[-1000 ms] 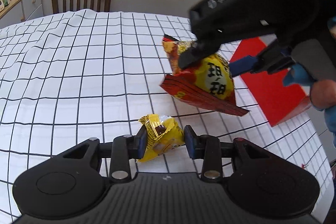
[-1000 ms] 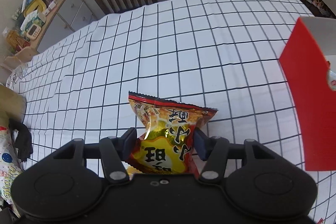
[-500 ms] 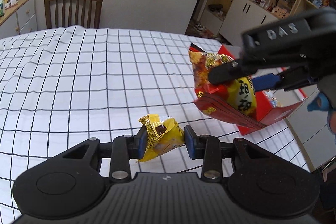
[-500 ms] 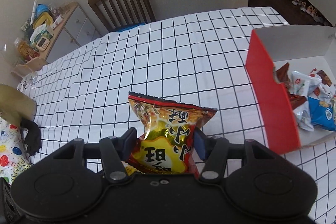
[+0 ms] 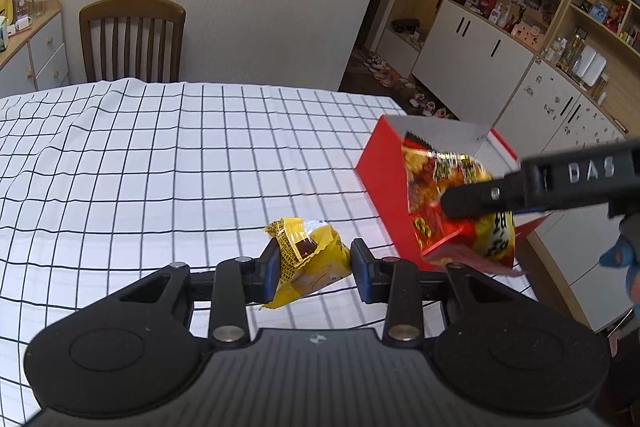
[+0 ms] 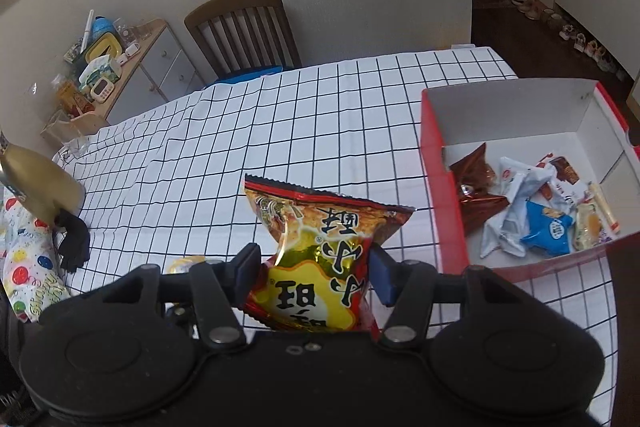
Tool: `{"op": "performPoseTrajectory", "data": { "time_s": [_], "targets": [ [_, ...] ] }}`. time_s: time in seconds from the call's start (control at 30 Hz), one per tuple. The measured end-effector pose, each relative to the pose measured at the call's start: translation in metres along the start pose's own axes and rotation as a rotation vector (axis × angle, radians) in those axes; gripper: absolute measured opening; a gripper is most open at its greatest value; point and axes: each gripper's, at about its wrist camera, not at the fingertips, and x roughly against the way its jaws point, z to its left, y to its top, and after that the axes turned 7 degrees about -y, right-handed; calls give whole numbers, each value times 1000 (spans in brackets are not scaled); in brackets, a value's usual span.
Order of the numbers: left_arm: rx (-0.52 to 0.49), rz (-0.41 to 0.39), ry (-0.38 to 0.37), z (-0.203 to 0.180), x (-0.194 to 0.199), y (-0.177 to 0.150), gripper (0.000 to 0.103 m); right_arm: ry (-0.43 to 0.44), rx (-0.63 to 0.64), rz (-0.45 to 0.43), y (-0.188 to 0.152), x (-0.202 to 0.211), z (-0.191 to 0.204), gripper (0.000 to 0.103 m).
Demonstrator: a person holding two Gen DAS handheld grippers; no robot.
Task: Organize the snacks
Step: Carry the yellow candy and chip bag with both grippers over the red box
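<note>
**Two packets carried, box ahead-right**

Both grippers are loaded. The right gripper (image 6: 314,273) is clamped on the red-and-yellow snack bag (image 6: 320,251), upright between its pads. The red box (image 6: 434,163) lies ahead to its right, nearer this hand. The left gripper (image 5: 314,265) pinches a small yellow packet (image 5: 310,259), box farther right.

Two hand-held grippers (image 5: 314,263) (image 6: 314,273), two held snack bags (image 5: 308,259) (image 6: 320,259), one red box (image 6: 436,163), one chair (image 5: 132,39)
</note>
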Motion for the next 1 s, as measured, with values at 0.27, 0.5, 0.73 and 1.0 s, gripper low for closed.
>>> {"op": "performPoseTrajectory", "data": {
  "time_s": [0.27,0.5,0.73,1.0],
  "targets": [
    [13,-13,2,-45,-9,20,36,25,6,-18,2,18,-46,56],
    [25,-9,3,-88,-30,31,36,33,36,-36,6,28,-85,56],
    [24,10,-3,-129,-59,42,36,30,47,-50,11,34,-130,56],
    [-30,38,-2,-175,-92,54,36,-15,63,-61,18,37,-180,56]
  ]
}}
